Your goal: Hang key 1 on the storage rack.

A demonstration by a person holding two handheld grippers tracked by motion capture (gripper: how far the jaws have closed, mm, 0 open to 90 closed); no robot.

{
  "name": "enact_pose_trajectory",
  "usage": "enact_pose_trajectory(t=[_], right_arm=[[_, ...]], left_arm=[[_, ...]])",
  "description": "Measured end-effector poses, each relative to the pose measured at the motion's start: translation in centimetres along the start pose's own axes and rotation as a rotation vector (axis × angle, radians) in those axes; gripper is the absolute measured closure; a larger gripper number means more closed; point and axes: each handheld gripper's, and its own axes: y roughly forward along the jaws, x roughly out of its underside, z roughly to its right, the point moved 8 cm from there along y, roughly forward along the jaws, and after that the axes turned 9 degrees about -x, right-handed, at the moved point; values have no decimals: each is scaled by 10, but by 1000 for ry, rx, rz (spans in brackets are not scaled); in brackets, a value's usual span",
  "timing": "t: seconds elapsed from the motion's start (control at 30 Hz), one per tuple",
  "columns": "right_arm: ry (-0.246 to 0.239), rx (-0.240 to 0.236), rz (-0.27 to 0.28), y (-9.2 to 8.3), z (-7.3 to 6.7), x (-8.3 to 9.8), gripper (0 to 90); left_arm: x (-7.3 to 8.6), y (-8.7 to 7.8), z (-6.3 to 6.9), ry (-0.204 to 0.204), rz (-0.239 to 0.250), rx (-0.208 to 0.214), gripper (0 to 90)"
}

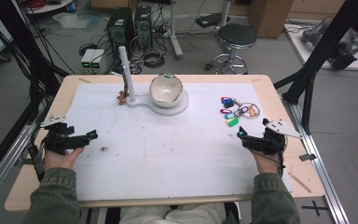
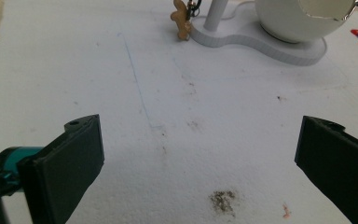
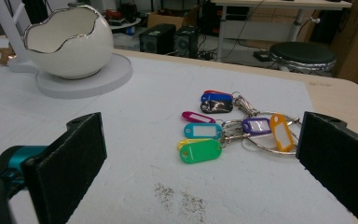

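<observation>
A bunch of coloured key tags on rings (image 1: 235,111) (image 3: 228,128) lies on the white mat right of centre. A white egg-shaped bowl (image 1: 166,90) (image 3: 70,42) (image 2: 303,21) sits on a white stand base (image 1: 168,106) with an upright post (image 1: 126,74). A small brown gingerbread-man charm (image 1: 120,97) (image 2: 182,21) hangs beside the post. My left gripper (image 1: 91,136) (image 2: 198,163) rests open at the mat's left edge, nothing between its jaws. My right gripper (image 1: 240,133) (image 3: 200,168) stands open just short of the key tags.
The white mat (image 1: 168,154) covers most of the wooden table (image 1: 279,100); dirt smudges (image 1: 104,149) mark it. Behind the table stand a stool (image 1: 235,37), computer towers (image 1: 121,25) and cables on the floor. Black frame bars (image 1: 317,60) rise at the right.
</observation>
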Motion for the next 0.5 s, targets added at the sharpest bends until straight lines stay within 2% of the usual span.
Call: enact_pose_trajectory(t=[0.1,0.2,0.37,0.5], right_arm=[[-2,1,0,0,-1,0,5],[-3,2,1,-1,-1,0,5],[-3,-2,-2,0,-2,0,5],[-3,-4,-1,1,-2,0,5]], left_arm=[[0,-7,1,2,69,-1,17],[3,-11,-2,7,96,-8,17],[4,-17,-12,-14,178,-47,17],[7,-16,-22,-23,209,-85,17]])
